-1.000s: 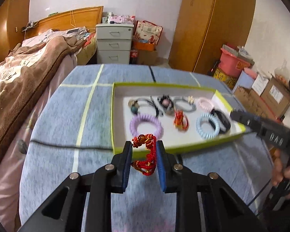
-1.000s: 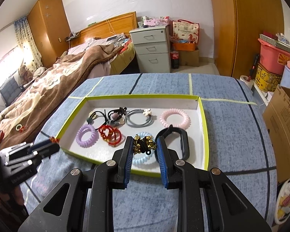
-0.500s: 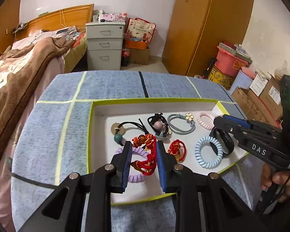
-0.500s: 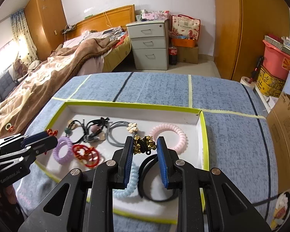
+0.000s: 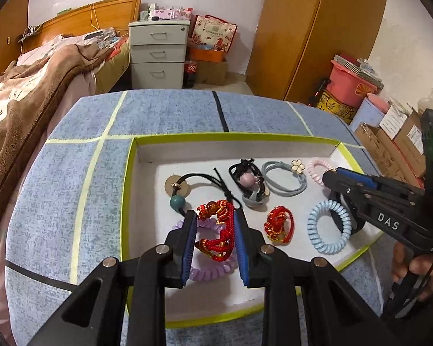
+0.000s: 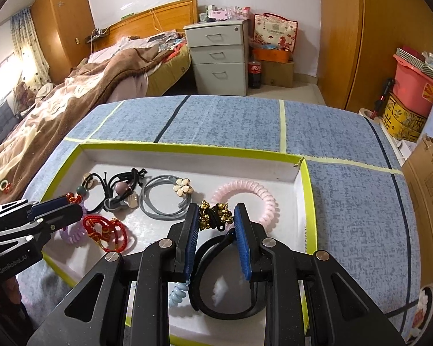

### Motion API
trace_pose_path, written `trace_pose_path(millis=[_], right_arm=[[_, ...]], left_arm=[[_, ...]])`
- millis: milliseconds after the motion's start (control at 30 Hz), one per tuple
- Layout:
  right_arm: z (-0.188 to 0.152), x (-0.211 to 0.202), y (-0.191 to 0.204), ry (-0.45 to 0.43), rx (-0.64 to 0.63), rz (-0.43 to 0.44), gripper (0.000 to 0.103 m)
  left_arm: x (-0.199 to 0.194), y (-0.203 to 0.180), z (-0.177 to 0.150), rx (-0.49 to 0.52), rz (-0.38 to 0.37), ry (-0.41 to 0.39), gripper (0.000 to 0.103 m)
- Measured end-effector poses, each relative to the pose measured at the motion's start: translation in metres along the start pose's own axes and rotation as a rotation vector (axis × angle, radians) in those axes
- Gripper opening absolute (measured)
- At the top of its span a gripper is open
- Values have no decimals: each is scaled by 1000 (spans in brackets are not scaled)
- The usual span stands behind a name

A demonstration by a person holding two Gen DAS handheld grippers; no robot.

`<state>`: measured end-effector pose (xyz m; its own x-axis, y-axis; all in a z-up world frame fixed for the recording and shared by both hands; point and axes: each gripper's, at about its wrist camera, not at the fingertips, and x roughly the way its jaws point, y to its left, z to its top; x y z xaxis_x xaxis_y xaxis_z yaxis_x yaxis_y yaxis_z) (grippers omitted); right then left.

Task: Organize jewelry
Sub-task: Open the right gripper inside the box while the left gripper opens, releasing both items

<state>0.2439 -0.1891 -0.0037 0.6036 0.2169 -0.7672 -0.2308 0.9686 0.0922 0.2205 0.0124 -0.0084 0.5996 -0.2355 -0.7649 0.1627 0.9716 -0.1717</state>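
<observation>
A white tray with a lime-green rim [image 5: 236, 136] [image 6: 187, 147] lies on the blue table. My left gripper [image 5: 213, 225] is shut on a red beaded bracelet [image 5: 218, 230] and holds it over a purple coil band [image 5: 210, 271] in the tray's left part. My right gripper [image 6: 216, 220] is shut on a gold-and-black beaded hair tie [image 6: 215, 216] above a black band [image 6: 222, 302] and beside a pink coil band [image 6: 245, 196]. The tray also holds a second red bracelet [image 5: 278, 225], a light blue coil band [image 5: 327, 226], grey ties with a flower [image 6: 170, 199] and black ties [image 5: 246, 180].
The blue cloth-covered table [image 6: 355, 201] has tape lines. A bed with a brown blanket [image 6: 72, 86] stands to the left, a grey drawer unit [image 6: 219, 57] behind, a wooden wardrobe [image 6: 375, 37] and boxes [image 5: 389, 132] to the right.
Both grippers have moved forward over the tray, each still holding its piece. The left one went from the near rim to above the purple coil band.
</observation>
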Motion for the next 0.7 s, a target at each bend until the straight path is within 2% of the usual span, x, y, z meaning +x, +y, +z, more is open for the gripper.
trace_pose_path(millis=[200,300,400,433,533,700], right_arm=[[0,1,-1,0,-3,-5,26],[0,1,-2,0,-5,-5,26],[1,1,-2,-4,0,-4,27],[1,0,-3,-6,2,-3,28],[0,-3,-3,-16,4,-5,44],[-3,-15,-1,-53,12,4,44]], left_arm=[[2,0,0,-4,-2,3,29],[3,-1,-1,-2,3,6,39],[2,0,-1,-7,13,2,41],[1,0,-2,-7,13,0,42],[-3,-1,-3,-7,20,-4,46],[-13,-4,-3,-12,33,-26,49]])
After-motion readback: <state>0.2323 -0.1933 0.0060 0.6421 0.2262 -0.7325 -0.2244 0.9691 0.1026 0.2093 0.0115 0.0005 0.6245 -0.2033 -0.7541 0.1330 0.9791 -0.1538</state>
